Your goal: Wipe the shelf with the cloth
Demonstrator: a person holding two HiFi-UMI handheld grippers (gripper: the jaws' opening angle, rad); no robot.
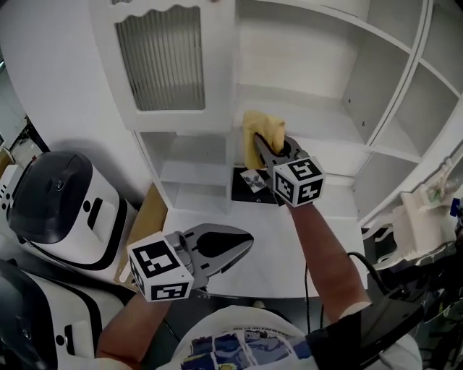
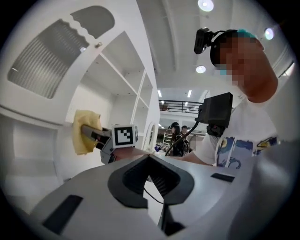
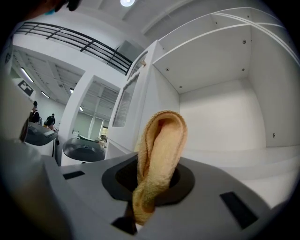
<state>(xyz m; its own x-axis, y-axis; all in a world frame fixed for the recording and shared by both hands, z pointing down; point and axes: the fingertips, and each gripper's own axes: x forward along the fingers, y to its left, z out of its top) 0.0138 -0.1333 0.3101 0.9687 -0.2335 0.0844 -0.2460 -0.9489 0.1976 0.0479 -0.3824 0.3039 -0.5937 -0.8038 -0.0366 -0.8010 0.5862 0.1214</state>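
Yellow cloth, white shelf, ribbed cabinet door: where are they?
Yellow terry cloth (image 3: 161,150): right gripper view, folded middle.
White shelf board (image 1: 325,126): head view, bare surface.
Ribbed white cabinet door (image 1: 160,61): head view, ribbed panel.

Looks like a big work hall: white shelf unit (image 1: 311,108), round ceiling lights (image 2: 206,5), high black railing (image 3: 70,40), people (image 2: 178,133) far off.

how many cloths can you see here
1. The yellow cloth is pinched in the right gripper, up by the white shelf. The left gripper holds none. Others could be hidden in compartments out of view.
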